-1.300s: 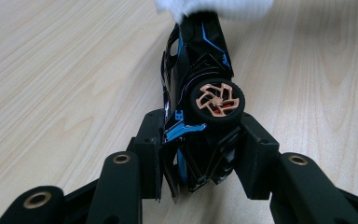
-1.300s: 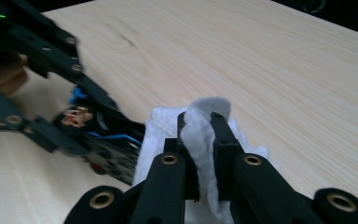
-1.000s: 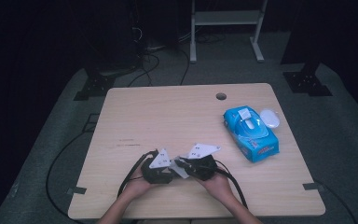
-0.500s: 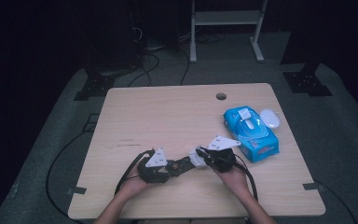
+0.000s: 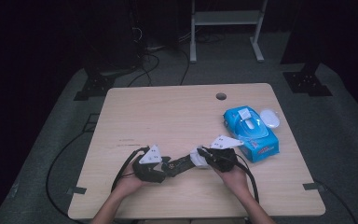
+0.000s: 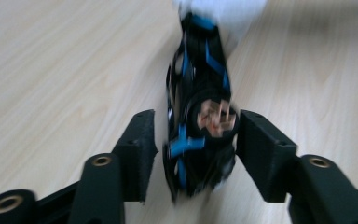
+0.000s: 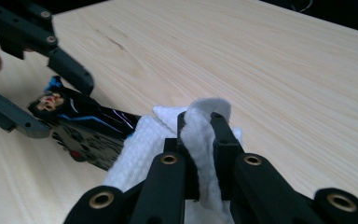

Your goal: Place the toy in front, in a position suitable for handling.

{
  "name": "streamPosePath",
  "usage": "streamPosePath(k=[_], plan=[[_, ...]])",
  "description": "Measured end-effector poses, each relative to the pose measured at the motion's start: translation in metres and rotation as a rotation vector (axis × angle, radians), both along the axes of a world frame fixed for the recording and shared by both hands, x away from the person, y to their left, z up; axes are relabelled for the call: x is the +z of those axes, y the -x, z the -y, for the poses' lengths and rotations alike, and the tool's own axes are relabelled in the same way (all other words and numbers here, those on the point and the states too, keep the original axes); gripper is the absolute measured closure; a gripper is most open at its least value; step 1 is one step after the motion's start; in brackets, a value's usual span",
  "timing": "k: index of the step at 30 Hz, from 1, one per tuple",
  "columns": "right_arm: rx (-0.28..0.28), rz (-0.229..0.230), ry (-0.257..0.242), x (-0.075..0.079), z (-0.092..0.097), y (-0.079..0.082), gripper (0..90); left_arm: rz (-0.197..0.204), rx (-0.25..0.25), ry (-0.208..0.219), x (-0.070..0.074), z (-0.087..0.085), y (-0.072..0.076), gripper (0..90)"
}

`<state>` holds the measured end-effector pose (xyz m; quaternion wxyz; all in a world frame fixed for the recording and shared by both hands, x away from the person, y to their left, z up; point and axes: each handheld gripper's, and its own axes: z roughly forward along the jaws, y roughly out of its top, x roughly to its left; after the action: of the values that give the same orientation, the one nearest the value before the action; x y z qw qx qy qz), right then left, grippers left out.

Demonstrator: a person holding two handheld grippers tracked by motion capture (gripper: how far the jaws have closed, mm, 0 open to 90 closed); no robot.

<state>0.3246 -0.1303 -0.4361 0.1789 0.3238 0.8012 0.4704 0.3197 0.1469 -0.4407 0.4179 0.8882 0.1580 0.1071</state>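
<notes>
A black device with blue trim [image 6: 198, 93] lies on the wooden table [image 5: 177, 116] between the jaws of my left gripper [image 6: 196, 135]. Those jaws have just been opening, and a gap shows on one side of the device. In the high view my left gripper [image 5: 167, 167] sits near the table's front edge, with the device [image 5: 181, 164] running from it toward my right gripper [image 5: 204, 158]. My right gripper [image 7: 200, 123] is shut on a folded white wipe [image 7: 140, 144], which rests against the far end of the device [image 7: 88, 126].
A blue pack of wipes [image 5: 251, 131] lies at the right of the table, with a white oval lid [image 5: 269, 117] beside it. A cable hole [image 5: 221, 96] sits near the far edge. Cables trail from both grippers off the front edge.
My right gripper has moved to the right with the wipe, away from the left gripper. The left jaws have spread apart around the black device.
</notes>
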Motion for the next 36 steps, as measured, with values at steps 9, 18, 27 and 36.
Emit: streamPosePath(k=[9, 18, 27, 36], plan=[[0.042, 0.014, -0.012, -0.001, -0.016, 0.007, 84.8, 0.028, -0.026, -0.131, 0.006, 0.012, 0.002, 49.3], [-0.004, 0.021, -0.009, 0.008, 0.012, 0.010, 84.8, -0.024, -0.040, -0.167, 0.013, 0.009, -0.004, 54.9], [-0.025, 0.009, 0.001, 0.003, 0.031, 0.018, 84.7, -0.032, -0.106, -0.261, 0.020, 0.065, -0.018, 46.0], [-0.017, -0.021, -0.019, -0.003, 0.026, 0.013, 84.7, -0.027, -0.082, -0.391, 0.011, 0.082, -0.022, 59.4]])
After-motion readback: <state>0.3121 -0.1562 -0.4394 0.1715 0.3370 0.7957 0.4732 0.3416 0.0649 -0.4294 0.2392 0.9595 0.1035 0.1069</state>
